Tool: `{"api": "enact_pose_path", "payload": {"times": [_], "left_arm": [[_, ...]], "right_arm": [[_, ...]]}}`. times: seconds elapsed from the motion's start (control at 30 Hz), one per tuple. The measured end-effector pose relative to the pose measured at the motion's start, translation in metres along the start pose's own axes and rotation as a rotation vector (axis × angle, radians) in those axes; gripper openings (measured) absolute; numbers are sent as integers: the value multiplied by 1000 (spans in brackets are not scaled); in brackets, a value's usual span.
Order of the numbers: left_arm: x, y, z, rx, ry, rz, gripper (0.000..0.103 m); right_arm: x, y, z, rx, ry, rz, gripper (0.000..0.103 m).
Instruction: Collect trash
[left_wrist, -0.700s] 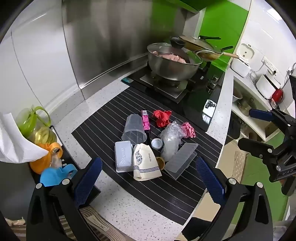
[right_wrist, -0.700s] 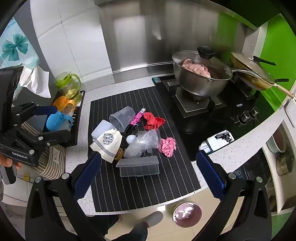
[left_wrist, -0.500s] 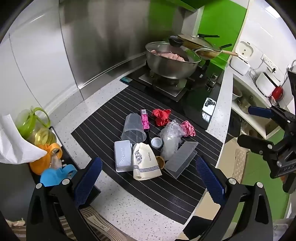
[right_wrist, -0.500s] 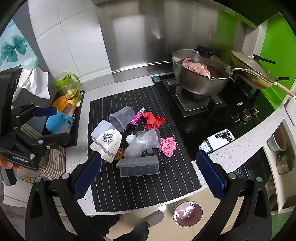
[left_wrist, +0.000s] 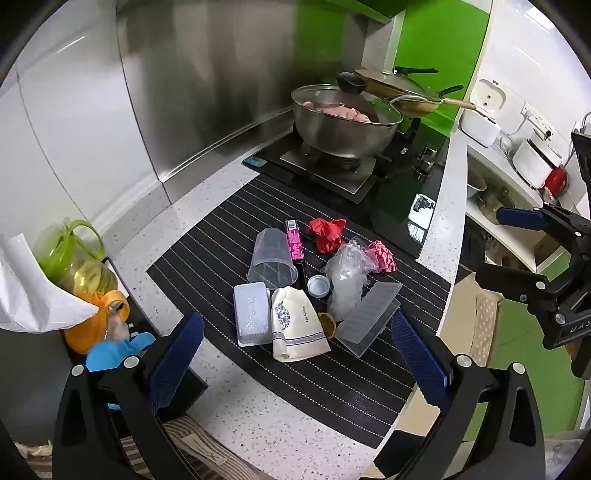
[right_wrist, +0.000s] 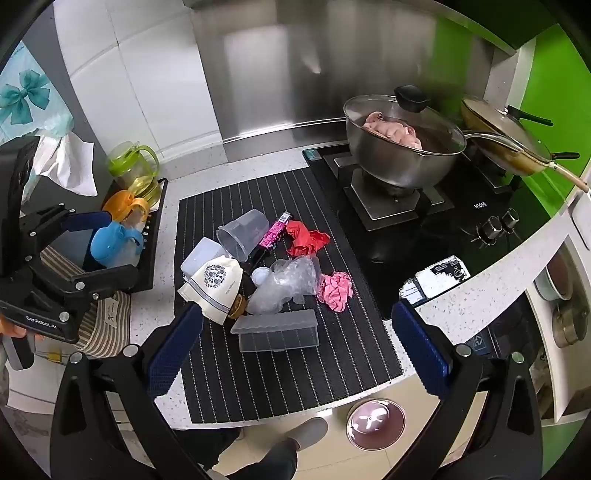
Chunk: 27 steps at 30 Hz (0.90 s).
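Trash heap before me, mid black striped mat (left_wrist: 258, 206). Clear plastic measuring cup (left_wrist: 272, 258) on its side, mouth toward me. Pink wrapper strip (left_wrist: 294, 240) flat beside it. Crumpled red paper (left_wrist: 327, 232) behind. Crumpled pink paper (left_wrist: 382, 256) at right, touching clear crinkled plastic bag (left_wrist: 345, 275). Small white round lid (left_wrist: 318, 286) flat. White rectangular tray (left_wrist: 252, 314) upside down. Cream printed pouch (left_wrist: 295, 325) lying flat beside it. Translucent ridged plastic box (left_wrist: 369, 314) tilted, nearest edge.

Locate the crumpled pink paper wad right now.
The crumpled pink paper wad lies on the black striped mat, on the pile's stove side, touching the clear crinkled plastic bag, with the crumpled red wrapper just behind it.
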<state>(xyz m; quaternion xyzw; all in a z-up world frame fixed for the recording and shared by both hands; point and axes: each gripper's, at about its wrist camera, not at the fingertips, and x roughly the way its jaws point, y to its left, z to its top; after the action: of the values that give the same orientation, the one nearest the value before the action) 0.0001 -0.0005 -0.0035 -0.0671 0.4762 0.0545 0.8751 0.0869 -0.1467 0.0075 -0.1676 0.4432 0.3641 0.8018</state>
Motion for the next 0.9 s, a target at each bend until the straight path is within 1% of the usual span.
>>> {"api": "enact_pose_path", "payload": {"times": [0.67, 0.9], "left_arm": [[2, 2, 1, -11, 6, -14, 97], [3, 3, 1, -11, 6, -5, 97]], "right_arm": [[2, -6, -4, 6, 10, 2, 100], [3, -6, -1, 7, 13, 1, 100]]}}
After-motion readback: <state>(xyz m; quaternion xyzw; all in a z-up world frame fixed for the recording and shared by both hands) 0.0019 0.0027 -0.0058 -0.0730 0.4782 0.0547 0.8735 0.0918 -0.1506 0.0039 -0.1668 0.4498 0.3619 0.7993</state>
